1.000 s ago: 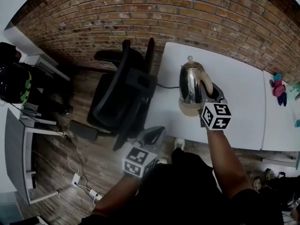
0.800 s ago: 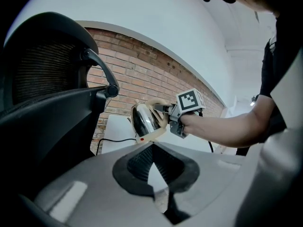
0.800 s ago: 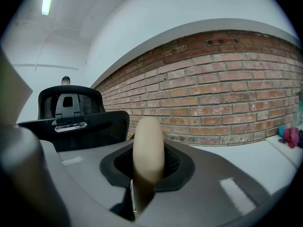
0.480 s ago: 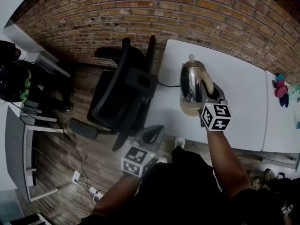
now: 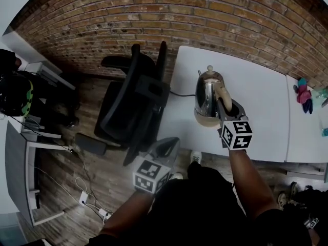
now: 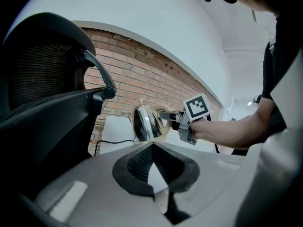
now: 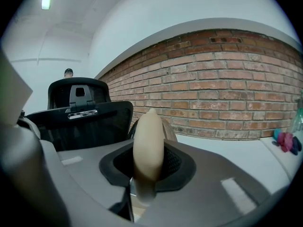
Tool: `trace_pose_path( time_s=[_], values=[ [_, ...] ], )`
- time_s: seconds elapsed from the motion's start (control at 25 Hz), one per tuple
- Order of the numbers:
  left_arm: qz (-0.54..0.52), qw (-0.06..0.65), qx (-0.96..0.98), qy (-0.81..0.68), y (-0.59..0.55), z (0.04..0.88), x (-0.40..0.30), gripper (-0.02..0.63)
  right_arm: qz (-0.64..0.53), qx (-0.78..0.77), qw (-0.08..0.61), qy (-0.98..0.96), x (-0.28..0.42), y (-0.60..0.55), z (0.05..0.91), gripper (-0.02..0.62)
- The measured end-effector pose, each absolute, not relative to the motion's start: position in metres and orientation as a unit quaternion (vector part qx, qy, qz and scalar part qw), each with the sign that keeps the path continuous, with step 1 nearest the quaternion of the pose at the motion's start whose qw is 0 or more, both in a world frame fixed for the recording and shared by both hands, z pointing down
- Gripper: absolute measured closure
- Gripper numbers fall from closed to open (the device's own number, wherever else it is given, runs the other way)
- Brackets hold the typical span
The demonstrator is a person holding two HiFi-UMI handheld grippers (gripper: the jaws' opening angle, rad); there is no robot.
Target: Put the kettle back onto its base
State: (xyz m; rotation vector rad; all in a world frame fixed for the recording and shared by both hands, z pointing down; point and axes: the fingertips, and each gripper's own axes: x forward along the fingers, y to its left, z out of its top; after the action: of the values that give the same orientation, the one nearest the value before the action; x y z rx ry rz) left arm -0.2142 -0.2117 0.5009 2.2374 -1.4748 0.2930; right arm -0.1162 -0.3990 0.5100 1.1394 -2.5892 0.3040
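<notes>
**Near the tabletop's left edge: kettle settled, clamp not yet released**

Close to the left edge of the white tabletop (image 5: 256, 86), the steel kettle (image 5: 207, 94) hardly shifted over the last second. It stood upright at the same spot, and its beige bottom part (image 5: 206, 120), which I took for the base, lay flat on the surface. A black cord (image 5: 180, 93) ran from it toward that edge. No seam between kettle and base could be made out, so whether it was fully seated remained a judgement.

What did change was small. The right gripper (image 5: 225, 106) drew slightly back toward the front edge, and a little more of the beige handle (image 7: 148, 141) showed ahead of it. Its jaws were still closed on that handle, which filled the gap between them in the right gripper view.

The left gripper (image 5: 166, 146) hung off the tabletop, above the floor beside the office chair (image 5: 133, 101). Its jaws stood a narrow gap apart with nothing in them.

The placing looked as good as done. What seemed left was to let go of the handle and draw the gripper clear without tipping the kettle.
</notes>
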Motion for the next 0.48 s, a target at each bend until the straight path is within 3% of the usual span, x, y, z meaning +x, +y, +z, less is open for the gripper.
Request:
trace_pose_path(
  time_s=[0.48],
  values=[
    [0.113,0.224,0.821,-0.513,-0.191,0.493,-0.204,0.606,0.119,0.395,0.206,-0.887,-0.084,-0.348,0.549,0.485]
  ],
)
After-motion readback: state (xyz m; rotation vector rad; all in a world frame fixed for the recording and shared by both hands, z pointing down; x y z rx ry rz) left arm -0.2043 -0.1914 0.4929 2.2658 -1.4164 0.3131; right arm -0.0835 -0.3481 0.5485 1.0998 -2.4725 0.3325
